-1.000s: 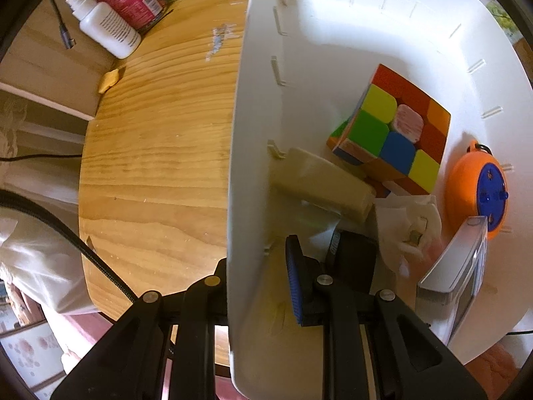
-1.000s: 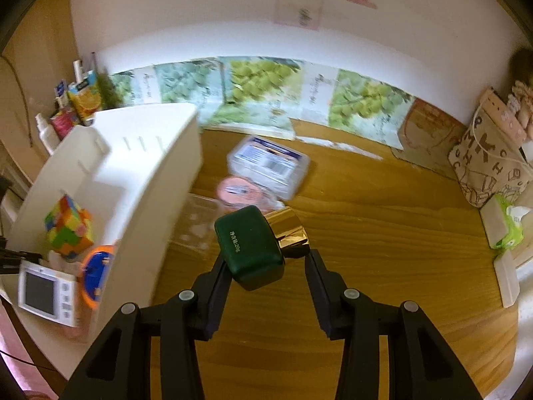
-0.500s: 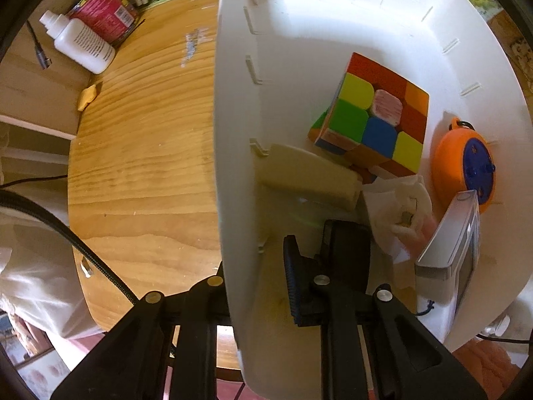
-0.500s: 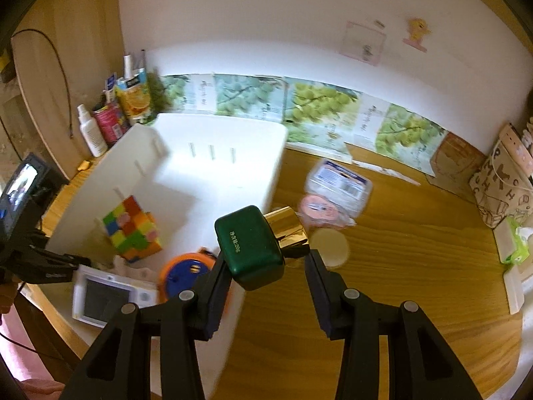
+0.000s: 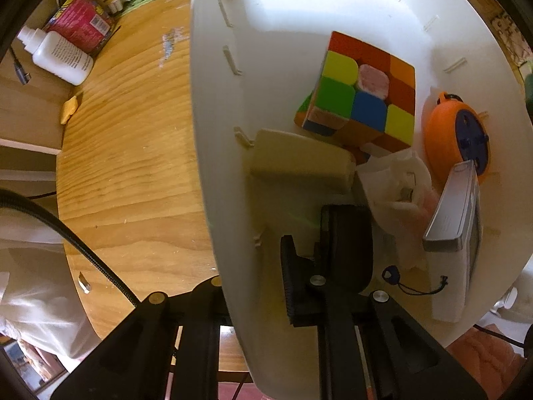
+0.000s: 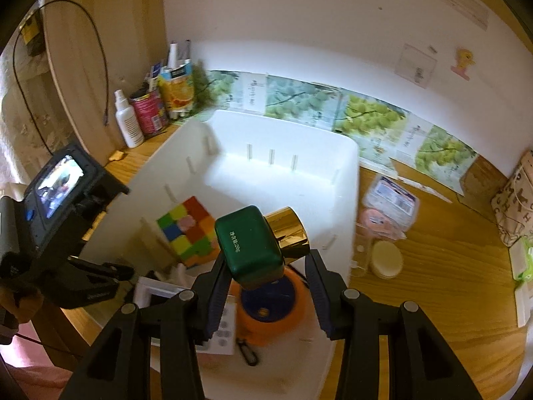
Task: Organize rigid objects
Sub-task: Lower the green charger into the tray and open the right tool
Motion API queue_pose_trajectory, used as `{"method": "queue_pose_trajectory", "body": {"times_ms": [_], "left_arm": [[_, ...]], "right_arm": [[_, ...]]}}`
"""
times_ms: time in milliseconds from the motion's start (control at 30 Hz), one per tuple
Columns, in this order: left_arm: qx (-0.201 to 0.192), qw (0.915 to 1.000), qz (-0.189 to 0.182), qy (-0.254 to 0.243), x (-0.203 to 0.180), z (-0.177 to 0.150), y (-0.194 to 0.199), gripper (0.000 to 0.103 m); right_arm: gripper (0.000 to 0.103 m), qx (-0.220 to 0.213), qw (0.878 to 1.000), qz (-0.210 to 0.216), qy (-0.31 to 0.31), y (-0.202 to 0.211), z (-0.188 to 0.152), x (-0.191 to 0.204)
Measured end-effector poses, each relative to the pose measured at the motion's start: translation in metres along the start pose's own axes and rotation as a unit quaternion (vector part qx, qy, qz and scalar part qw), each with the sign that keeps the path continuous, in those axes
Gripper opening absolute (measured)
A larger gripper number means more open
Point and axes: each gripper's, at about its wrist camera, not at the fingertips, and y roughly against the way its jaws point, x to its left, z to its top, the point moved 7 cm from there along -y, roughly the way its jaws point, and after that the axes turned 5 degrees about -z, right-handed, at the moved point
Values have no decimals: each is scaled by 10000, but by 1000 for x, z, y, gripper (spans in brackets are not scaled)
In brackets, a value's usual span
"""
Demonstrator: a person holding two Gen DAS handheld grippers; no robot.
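My right gripper [image 6: 265,271] is shut on a green bottle with a gold cap [image 6: 253,245] and holds it above the white bin [image 6: 346,180], over the orange round gadget [image 6: 266,310]. My left gripper [image 5: 253,266] is shut on the bin's near wall [image 5: 213,153], one finger outside, one inside. In the bin lie a colour cube [image 5: 363,100], a beige block [image 5: 299,163], crumpled white wrapping [image 5: 396,183], the orange gadget [image 5: 456,136] and a white device with a screen [image 5: 456,213]. The cube also shows in the right wrist view [image 6: 188,228].
The bin stands on a wooden table [image 5: 126,153]. At the back left stand a white spray bottle [image 6: 128,123], a red can [image 6: 148,111] and a juice carton [image 6: 176,90]. Right of the bin lie a clear packet [image 6: 389,196], a pink disc [image 6: 379,223] and a cream lid [image 6: 386,260].
My right gripper carried the green bottle leftward from over the table to above the bin's inside. My left gripper kept its hold on the bin wall.
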Motion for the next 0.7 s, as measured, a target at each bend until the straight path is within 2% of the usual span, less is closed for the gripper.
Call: {"method": "queue_pose_trajectory", "body": {"times_ms": [267, 400, 700], "left_arm": [[93, 9998, -97, -113, -8, -2, -8, 15], [89, 9998, -134, -112, -7, -3, -9, 15], [85, 9999, -136, 19, 2, 0, -7, 15]], "right_arm": [[46, 5, 9998, 91, 200, -2, 3, 23], [60, -116, 9996, 83, 243, 2, 6, 26], [67, -226, 9996, 56, 161, 7, 9, 14]]}}
